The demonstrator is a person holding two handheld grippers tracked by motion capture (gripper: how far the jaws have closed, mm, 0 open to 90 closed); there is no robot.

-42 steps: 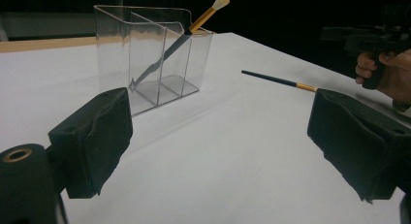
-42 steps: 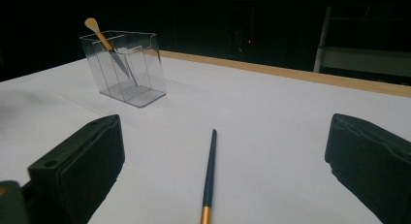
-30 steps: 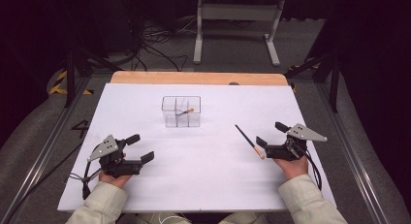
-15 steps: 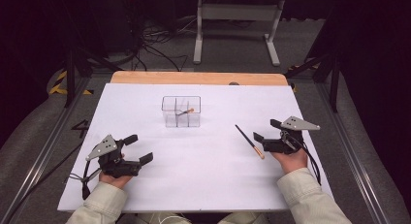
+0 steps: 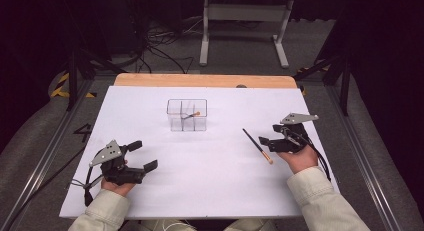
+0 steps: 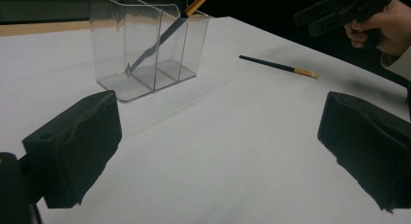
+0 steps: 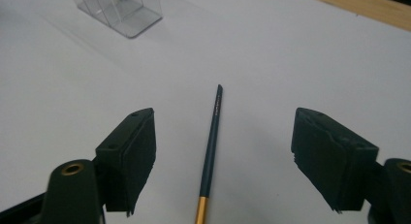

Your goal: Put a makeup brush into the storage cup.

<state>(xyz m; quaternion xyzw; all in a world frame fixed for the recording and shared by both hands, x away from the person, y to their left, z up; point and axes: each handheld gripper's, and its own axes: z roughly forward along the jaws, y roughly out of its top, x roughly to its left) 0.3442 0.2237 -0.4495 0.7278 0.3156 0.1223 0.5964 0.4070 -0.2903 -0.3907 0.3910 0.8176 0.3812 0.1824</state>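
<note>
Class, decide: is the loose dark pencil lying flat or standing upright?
Lying flat. The pencil rests full length on the white table, outside the clear holder.

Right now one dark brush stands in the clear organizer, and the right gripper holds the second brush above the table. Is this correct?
Not quite. The right gripper holds nothing: the second brush lies flat on the table between its open jaws, as the right gripper view shows. The other brush does stand in the clear organizer.

1. The clear divided organizer (image 5: pixel 187 116) stands on the white table sheet (image 5: pixel 210 186), at mid-table toward the far side.
2. One brush (image 5: pixel 190 114) leans inside it.
3. A second brush (image 5: pixel 257 146) lies flat on the sheet, right of and nearer than the organizer, just left of the right gripper (image 5: pixel 272 142).
4. The left gripper (image 5: pixel 142 155) sits near-left.
</note>
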